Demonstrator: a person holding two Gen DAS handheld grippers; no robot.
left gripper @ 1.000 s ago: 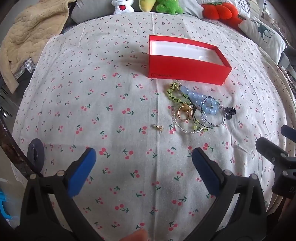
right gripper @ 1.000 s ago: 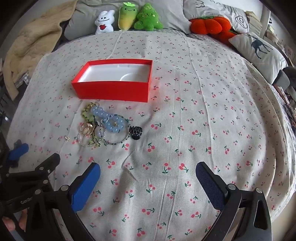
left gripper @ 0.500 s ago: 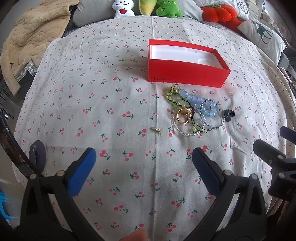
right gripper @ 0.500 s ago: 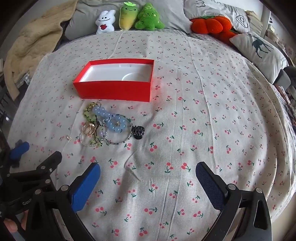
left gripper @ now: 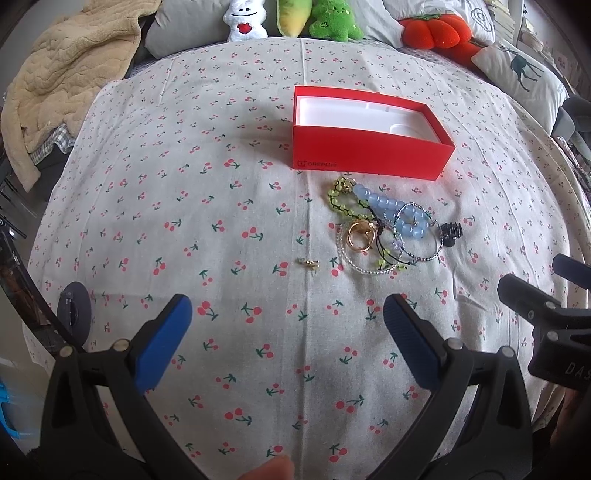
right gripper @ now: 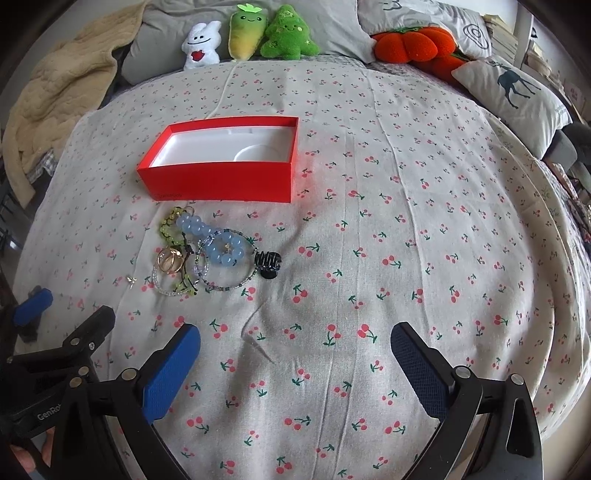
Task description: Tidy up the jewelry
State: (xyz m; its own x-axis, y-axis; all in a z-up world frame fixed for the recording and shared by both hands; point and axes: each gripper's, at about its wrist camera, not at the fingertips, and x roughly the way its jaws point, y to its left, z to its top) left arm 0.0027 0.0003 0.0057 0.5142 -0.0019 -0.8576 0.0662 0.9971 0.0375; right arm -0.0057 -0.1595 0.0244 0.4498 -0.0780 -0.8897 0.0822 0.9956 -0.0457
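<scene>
Left hand-held gripper (left gripper: 286,330) and right hand-held gripper (right gripper: 295,363): jaws spread wide, nothing held, above bed (right gripper: 406,221). Jewelry (left gripper: 384,229) heaped just before red box (left gripper: 369,151); clip (right gripper: 266,263) beside heap; small earring (left gripper: 309,263) set apart.

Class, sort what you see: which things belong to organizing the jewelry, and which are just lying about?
Belongs to the job:
red box
bead bracelets
gold rings
black hair claw
small earring

Lying about:
plush toys
beige blanket
deer pillow
</scene>
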